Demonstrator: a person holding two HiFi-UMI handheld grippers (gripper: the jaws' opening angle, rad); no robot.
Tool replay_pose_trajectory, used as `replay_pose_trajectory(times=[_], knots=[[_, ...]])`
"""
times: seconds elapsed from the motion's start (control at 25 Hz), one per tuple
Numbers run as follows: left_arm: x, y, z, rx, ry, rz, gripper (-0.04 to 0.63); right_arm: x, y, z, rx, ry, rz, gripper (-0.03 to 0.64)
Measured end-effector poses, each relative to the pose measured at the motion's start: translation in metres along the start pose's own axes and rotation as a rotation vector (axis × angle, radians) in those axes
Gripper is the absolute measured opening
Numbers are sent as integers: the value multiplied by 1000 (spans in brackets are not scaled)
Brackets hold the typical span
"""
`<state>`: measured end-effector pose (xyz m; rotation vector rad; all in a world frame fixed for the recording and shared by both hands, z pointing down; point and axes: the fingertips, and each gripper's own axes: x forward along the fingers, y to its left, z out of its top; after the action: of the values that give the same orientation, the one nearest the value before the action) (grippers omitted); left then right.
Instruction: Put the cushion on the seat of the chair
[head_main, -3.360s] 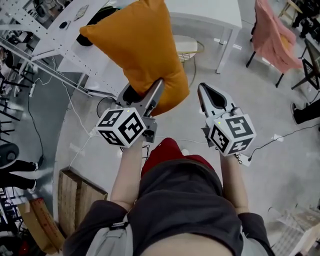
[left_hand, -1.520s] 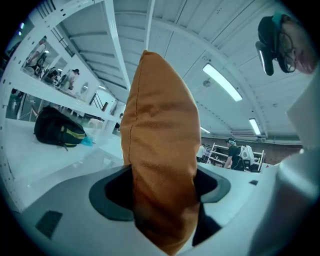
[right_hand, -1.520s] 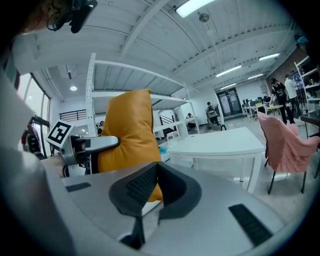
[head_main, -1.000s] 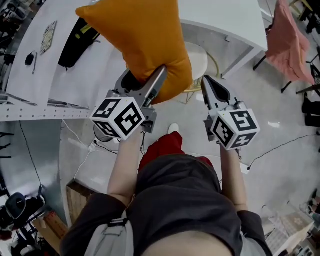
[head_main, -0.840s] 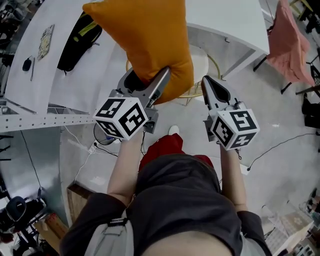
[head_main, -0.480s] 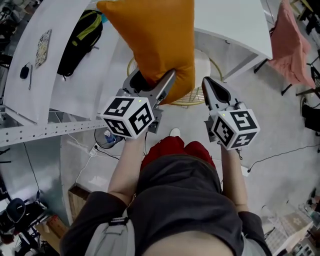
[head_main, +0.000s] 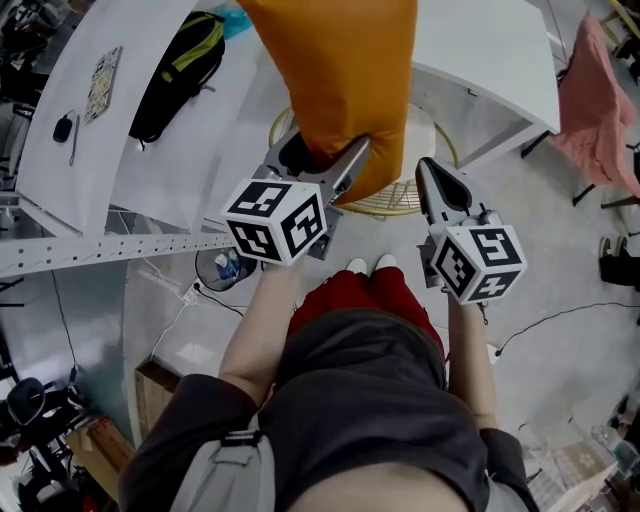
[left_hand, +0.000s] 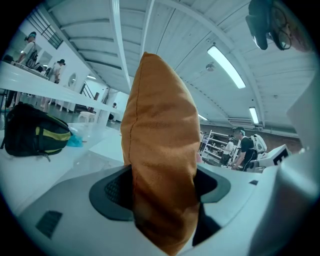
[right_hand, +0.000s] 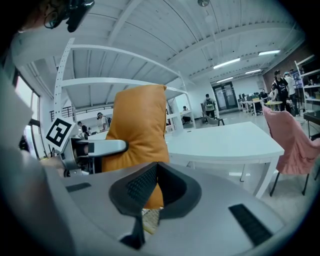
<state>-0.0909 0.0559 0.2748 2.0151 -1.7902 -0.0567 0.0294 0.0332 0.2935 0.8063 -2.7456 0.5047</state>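
Room: grey floor (head_main: 560, 250); white tabletop (head_main: 480, 50), round chair (head_main: 425, 150) at its near edge.
Cushion (head_main: 335, 90): upright, off the seat, in left tongs (head_main: 322, 158) clamped on its lower end.
Right tongs (head_main: 432, 175): closed, empty.
Hidden: cushion covers much of the chair; cushion's top cut off.

The cushion (head_main: 335, 80) is running off the top edge of the head view and is covering most of the chair (head_main: 430, 150), leaving only part of its rim and a strip of seat showing. In the left gripper view it is hiding the left gripper (head_main: 322, 157)'s pads. In the right gripper view the chair is showing only as a woven sliver below the right gripper (right_hand: 154, 170). The cloth (head_main: 600, 110) is being cut off by the right edge.
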Motion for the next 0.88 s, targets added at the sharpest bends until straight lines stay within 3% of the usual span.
replay_pose_trajectory(times=[0.56,0.88], knots=[[31,-20,8,11,-20,30,348,-14,-56,24,6,-18,-10,17],[59,-33,6,81,11,46,348,-19,-84,27,40,-41,4,17]])
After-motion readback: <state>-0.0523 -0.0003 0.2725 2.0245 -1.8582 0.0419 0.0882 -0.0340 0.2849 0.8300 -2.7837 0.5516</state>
